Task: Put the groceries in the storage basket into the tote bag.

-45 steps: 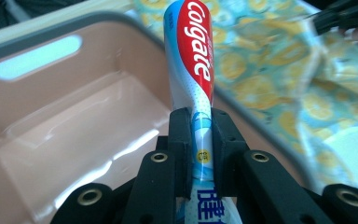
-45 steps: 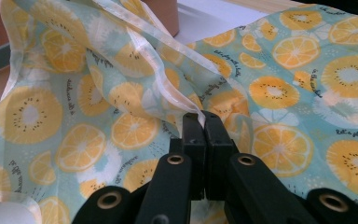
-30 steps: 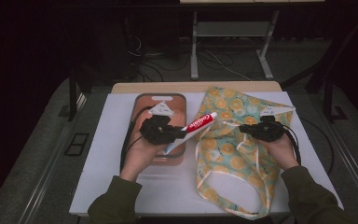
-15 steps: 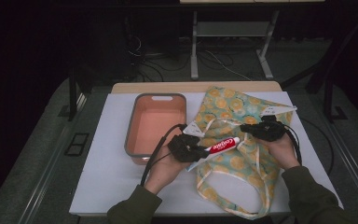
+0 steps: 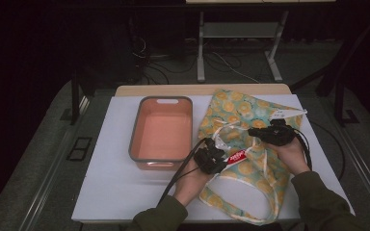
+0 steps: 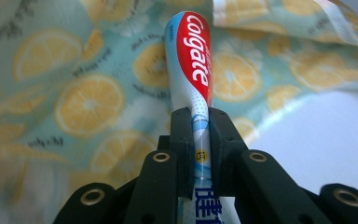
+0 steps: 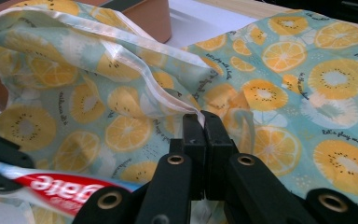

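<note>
On the white bench (image 5: 125, 192), right of the orange tray (image 5: 161, 130), the left gripper (image 5: 215, 160) is clamped tight on a toothpaste tube (image 5: 237, 156), whose red-and-white body juts out between its jaws over the lower left part of the fruit-print cloth bag (image 5: 250, 115). The right gripper (image 5: 265, 133) sits further back over the bag with its jaws pinched together on the bag's pale hemmed edge (image 7: 135, 74), lifting that edge off the fabric beneath, and the tube lies just beside it.
</note>
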Motion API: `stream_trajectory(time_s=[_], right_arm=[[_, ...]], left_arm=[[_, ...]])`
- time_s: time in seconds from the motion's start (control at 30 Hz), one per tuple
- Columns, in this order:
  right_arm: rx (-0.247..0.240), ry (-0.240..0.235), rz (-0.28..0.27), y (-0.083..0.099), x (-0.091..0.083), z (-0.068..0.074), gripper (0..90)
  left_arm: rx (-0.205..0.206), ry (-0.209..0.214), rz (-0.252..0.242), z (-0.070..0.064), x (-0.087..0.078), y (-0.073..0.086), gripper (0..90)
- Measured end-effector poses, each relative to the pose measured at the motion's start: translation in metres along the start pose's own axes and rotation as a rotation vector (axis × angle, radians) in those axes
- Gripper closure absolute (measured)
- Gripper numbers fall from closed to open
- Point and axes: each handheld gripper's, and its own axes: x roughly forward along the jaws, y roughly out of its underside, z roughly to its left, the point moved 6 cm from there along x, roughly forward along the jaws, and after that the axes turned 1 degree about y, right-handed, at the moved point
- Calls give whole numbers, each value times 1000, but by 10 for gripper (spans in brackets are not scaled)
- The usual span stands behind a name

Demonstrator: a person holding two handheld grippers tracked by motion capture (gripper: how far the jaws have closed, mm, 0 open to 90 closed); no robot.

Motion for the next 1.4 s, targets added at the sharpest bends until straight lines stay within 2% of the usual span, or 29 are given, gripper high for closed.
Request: stream_trajectory(time_s=[0.17,0.33,0.4,0.47,0.53,0.57,0.63,0.8,0.97,1.07,1.13,1.2,1.3,1.4], right_arm=[[-1,-3,-1,0,0,1,893],[-1,-4,-3,0,0,1,893],[-2,-5,-2,0,0,0,893],[-1,-5,1,0,0,0,893],[-3,-6,0,0,0,1,893],[-2,-6,0,0,0,1,893],[-3,-8,-1,0,-1,1,893],[-3,-7,0,0,-1,1,892],[-4,-6,0,0,-1,1,892],[-3,-6,2,1,-1,1,892],[-2,-6,2,1,-1,1,893],[-1,-6,3,1,-1,1,892],[-2,-7,3,1,-1,1,892],[-3,-7,3,1,-1,2,892]], left_arm=[[-19,22,-18,-1,17,-14,808],[-42,38,-37,7,34,-28,804],[-66,50,-43,9,39,-31,801],[-70,48,-38,11,46,-31,796],[-77,53,-56,11,47,-31,784],[-65,44,-58,12,45,-32,774],[-52,27,-64,12,41,-31,677],[-37,21,-89,7,22,-25,499],[-28,36,-101,-5,2,-13,464],[-2,33,-95,-12,-9,-1,463],[10,19,-81,-15,-15,9,491],[0,15,-76,-14,-21,18,566],[-30,15,-62,-10,-26,29,731],[-79,24,-41,-4,-26,39,890]])
